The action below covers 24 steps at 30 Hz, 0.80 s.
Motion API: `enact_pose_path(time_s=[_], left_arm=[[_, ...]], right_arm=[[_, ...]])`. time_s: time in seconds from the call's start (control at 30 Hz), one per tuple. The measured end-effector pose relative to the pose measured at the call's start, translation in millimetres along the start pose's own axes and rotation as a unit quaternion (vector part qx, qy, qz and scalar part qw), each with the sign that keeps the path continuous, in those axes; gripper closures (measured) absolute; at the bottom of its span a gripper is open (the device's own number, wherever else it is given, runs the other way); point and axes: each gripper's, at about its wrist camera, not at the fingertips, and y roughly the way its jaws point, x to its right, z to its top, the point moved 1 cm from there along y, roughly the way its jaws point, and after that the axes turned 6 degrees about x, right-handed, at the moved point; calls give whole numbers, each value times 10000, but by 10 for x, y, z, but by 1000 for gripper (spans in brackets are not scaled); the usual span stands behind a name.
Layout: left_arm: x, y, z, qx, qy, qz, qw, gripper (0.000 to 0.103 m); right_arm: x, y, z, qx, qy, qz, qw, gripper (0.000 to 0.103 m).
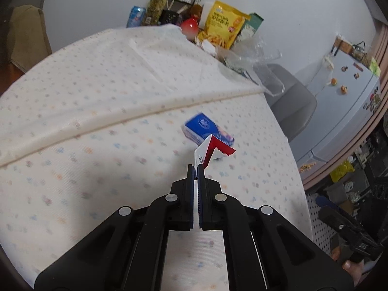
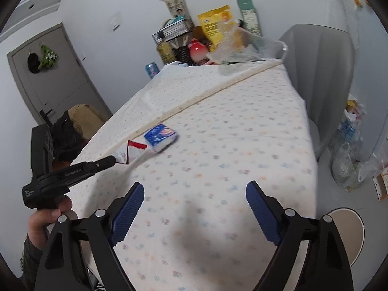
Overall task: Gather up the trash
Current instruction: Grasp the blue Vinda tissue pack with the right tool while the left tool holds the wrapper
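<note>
A home dining corner: clothed table [image 2: 218,145], magnet-covered fridge [image 1: 344,97], snack bags [image 1: 222,24].

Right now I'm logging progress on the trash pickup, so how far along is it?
Nothing looks binned yet. In hand: the left tongs are shut on a red-and-white wrapper, lifted above the tablecloth. The right tongs hang open, holding nothing. Left: the blue packet lies on the cloth.

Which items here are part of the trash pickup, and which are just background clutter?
Job: red and white wrapper pinched in the left gripper; blue packet on the table; open right gripper.
Background: yellow snack bag, grey chair, red jar.
</note>
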Motion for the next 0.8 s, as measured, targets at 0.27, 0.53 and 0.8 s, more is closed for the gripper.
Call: enact_pose_path(time_s=[0.27,0.53,0.8], left_arm=[[-354,-267,156,375,-264,342,9984,100],[-739,-382,119,543,-637,797,9933,100],[-1033,-439,117,641,-979,1143,9865,100]], right_arm=[[-502,511,217,-299,-810,226,9960,18],[-802,1086,441,-653,-1673,171,9836,16],[-890,1570,480,-987,-1885,129,9770,16]])
